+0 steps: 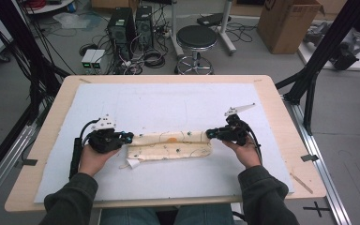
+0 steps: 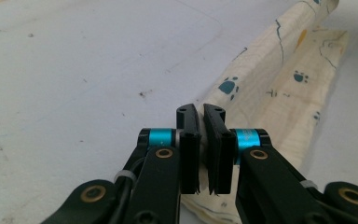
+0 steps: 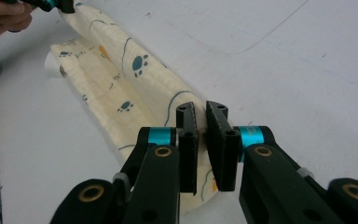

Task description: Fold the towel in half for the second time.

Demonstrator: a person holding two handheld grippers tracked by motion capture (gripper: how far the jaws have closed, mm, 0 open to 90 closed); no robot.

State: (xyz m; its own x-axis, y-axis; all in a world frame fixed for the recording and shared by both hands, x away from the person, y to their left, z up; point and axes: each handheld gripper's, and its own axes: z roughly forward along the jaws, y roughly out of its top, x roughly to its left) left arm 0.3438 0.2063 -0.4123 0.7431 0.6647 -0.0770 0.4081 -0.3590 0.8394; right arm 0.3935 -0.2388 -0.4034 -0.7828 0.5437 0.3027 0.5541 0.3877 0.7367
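Observation:
A cream cloth [image 1: 171, 144] printed with blue paw prints lies folded into a long strip across the middle of the white mat [image 1: 168, 103]. My left gripper [image 1: 126, 137] pinches the strip's left end and my right gripper [image 1: 211, 134] pinches its right end, each held low by a hand. In the left gripper view the jaws of the left gripper [image 2: 204, 123] stand almost together with the cloth [image 2: 279, 79] fold caught between them. In the right gripper view the right gripper [image 3: 201, 122] clamps the cloth [image 3: 135, 88] in the same way, and the left gripper [image 3: 51, 4] shows at the far end.
The mat covers a wooden table [image 1: 286, 122]. A thin wooden stick [image 1: 302, 183] lies near the table's front right corner. Behind the table stand a black stool [image 1: 196, 40], computer towers [image 1: 130, 28] and a cardboard box [image 1: 288, 23]. A small white tag [image 1: 132, 162] sticks out of the cloth's front left corner.

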